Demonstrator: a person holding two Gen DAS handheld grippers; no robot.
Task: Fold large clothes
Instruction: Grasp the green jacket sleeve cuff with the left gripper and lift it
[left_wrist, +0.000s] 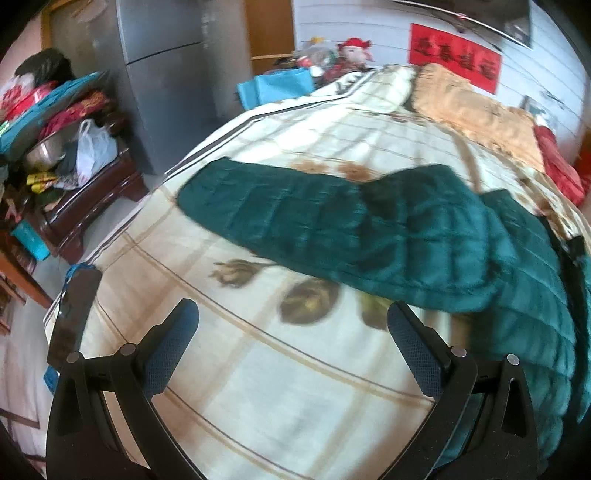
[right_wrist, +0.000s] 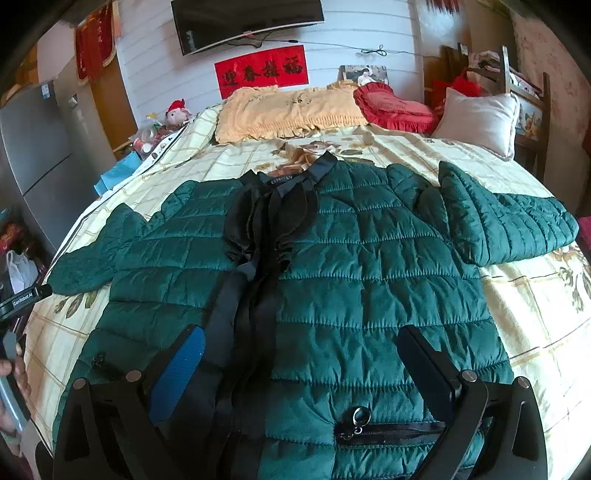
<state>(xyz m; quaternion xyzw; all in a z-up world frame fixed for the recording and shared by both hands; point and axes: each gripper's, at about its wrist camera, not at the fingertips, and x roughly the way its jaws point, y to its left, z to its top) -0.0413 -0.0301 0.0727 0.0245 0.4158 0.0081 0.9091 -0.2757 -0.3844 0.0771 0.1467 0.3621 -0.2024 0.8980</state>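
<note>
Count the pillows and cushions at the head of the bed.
3: a yellow pillow in the middle, a red heart-shaped cushion overlapping its right end, and a pale pillow propped at far right. Others may be hidden behind them.

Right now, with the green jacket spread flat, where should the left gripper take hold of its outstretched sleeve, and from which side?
Probably at the cuff end of the sleeve, coming from the bed's edge side. The sleeve lies flat across the bedspread, away from the jacket body, so its free end lifts most easily. The left gripper has its jaws open, nearby.
</note>
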